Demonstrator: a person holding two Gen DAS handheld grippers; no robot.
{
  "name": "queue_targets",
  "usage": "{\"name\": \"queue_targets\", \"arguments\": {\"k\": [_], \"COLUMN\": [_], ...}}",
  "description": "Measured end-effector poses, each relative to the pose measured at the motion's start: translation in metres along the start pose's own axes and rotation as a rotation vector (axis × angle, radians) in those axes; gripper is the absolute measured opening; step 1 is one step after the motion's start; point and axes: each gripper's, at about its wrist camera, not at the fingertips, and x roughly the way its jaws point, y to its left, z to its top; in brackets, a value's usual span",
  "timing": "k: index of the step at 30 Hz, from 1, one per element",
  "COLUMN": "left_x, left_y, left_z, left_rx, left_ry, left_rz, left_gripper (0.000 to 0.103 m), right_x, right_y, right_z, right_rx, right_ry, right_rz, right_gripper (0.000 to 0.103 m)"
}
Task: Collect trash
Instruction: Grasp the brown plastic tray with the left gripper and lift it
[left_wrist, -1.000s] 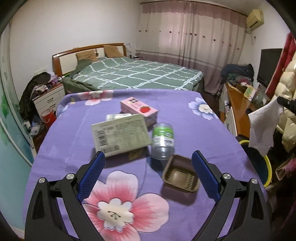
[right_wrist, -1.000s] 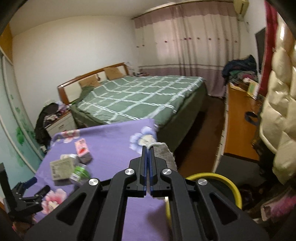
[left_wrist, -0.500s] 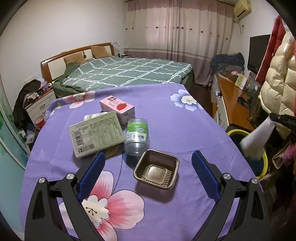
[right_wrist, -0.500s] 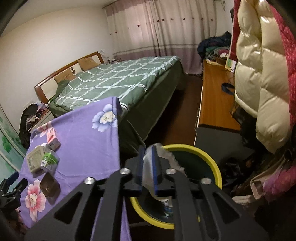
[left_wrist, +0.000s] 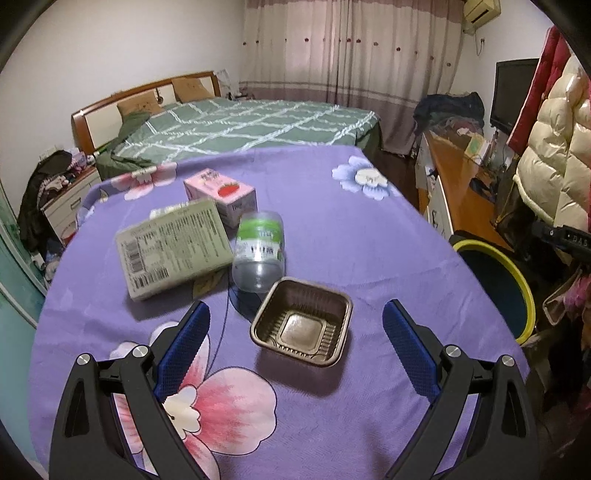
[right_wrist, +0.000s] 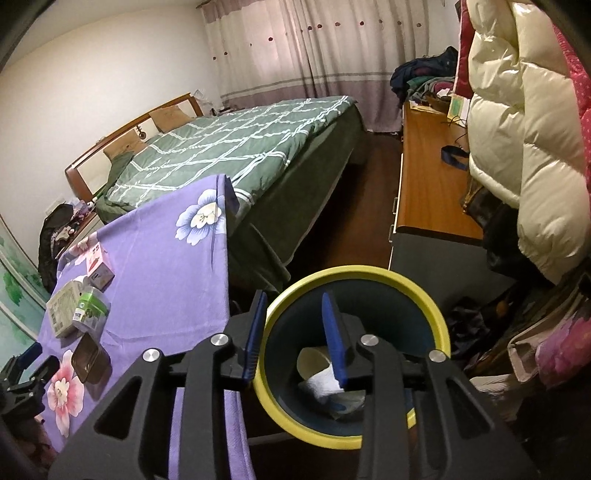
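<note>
Left gripper (left_wrist: 295, 325) held pitched downward, jaws spread wide, nothing gripped between blue pads (left_wrist: 183, 345). Right gripper (right_wrist: 295, 336) angled downward, jaws just opened partway, gap between pads (right_wrist: 332, 338) left empty.

The right gripper (right_wrist: 295, 332) is held over a round, dark bin with a yellow rim (right_wrist: 417, 295); its jaws have just been opening, and nothing is seen between them. A crumpled white tissue (right_wrist: 319, 386) is seen lying inside the bin, beside the table covered in a purple flowered cloth (right_wrist: 166, 266).
</note>
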Motion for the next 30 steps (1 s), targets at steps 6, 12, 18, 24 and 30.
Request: {"name": "queue_targets", "arguments": {"k": [6,12,18,24,30], "left_x": [0.031,0.058,0.079,0.083,0.088], "left_y": [0.007,0.012,0.011,0.008,0.004], "left_z": [-0.007,-0.005,-0.004,-0.001,0.0], "left_rx": [0.003,0.03,0.05,0.061,0.078], "left_ry": [0.077,0.112,0.159,0.167,0.186], "left_rz": [-0.029,-0.02,-0.078,-0.111,-0.089], "left_gripper": [0.093,0.093,0.095,0.098,0.098], "right_x": [0.009,0.016,0.021,0.025,0.027], "right_y": [0.01,0.016,0.017,0.014,0.013], "right_z": [-0.002,-0.003,-0.005,-0.005,-0.006], "right_rx": [-0.013,-0.021,-0.019,-0.011,-0.007], "right_ry": [0.021,0.035,0.047,0.054,0.057], "right_rz": [0.013,0.021,0.026,0.031,0.038], "right_gripper": [0.03,0.03,0.03,0.03,0.03]}}
